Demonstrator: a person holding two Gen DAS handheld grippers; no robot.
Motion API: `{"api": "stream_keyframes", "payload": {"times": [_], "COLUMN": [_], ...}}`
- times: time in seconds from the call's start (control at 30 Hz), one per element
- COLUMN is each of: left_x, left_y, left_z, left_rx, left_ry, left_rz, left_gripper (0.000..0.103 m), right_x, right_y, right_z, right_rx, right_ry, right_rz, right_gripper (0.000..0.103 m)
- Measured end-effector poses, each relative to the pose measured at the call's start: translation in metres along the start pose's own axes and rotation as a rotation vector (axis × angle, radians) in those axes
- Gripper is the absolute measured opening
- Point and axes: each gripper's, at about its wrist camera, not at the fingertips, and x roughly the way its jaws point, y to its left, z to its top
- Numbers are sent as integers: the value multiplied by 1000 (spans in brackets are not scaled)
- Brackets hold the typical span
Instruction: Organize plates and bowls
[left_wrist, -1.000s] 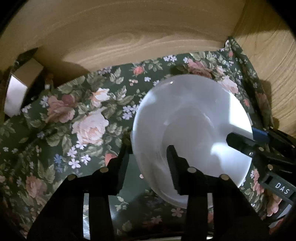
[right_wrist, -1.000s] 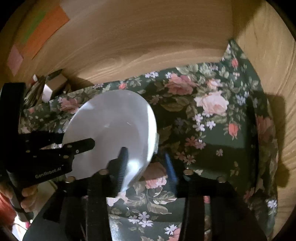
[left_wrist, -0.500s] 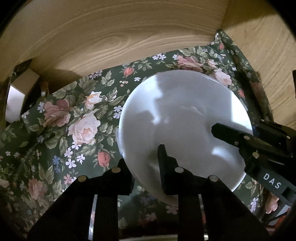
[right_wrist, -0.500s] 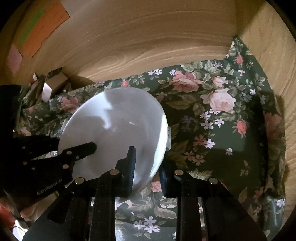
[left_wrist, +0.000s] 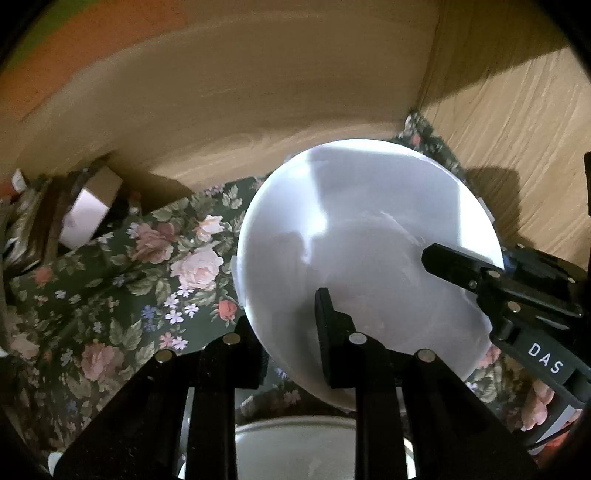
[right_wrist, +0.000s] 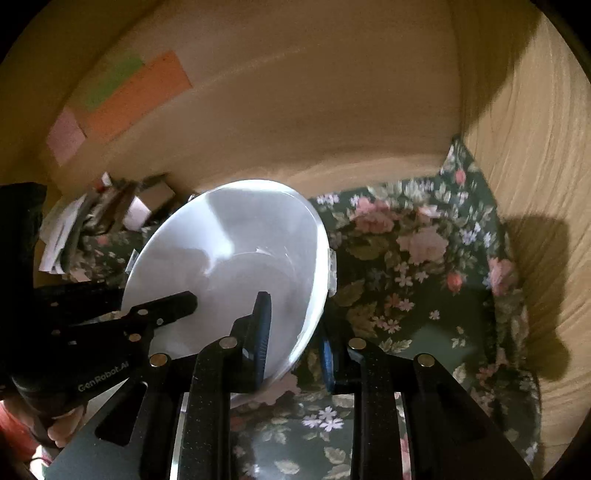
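A white bowl is held up over the floral cloth, tilted with its inside toward the cameras. My left gripper is shut on the bowl's near left rim, one finger inside and one hidden behind the wall. My right gripper is shut on the bowl's right rim, with blue pads on both sides of the wall. Each gripper shows in the other's view: the right one and the left one.
A green floral cloth covers the table. Wooden walls close the back and right side. Boxes and papers lie at the back left. Another pale round dish rim shows below my left gripper.
The bowl has risen off the cloth and moved toward the back wall with both grippers on it. The view tilted up, showing more wall.
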Motion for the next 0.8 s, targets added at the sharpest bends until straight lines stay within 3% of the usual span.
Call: {"api": "stream_keyframes", "payload": {"times": [0.5,0.8], "left_x": [-76,-108], "left_y": [11,31], "left_z": [-31,-59], "left_rx": [-44,-85], "left_ry": [-129,-162], "left_rz": [8,27], "left_gripper": [22,22], "right_x": [-48,-59], "right_y": [40,72], "right_z": [-4,-16], "right_rx": [-73,-120], "right_ry": [-97,-121], "right_rz": [27,56], "right_gripper": [21,21]}}
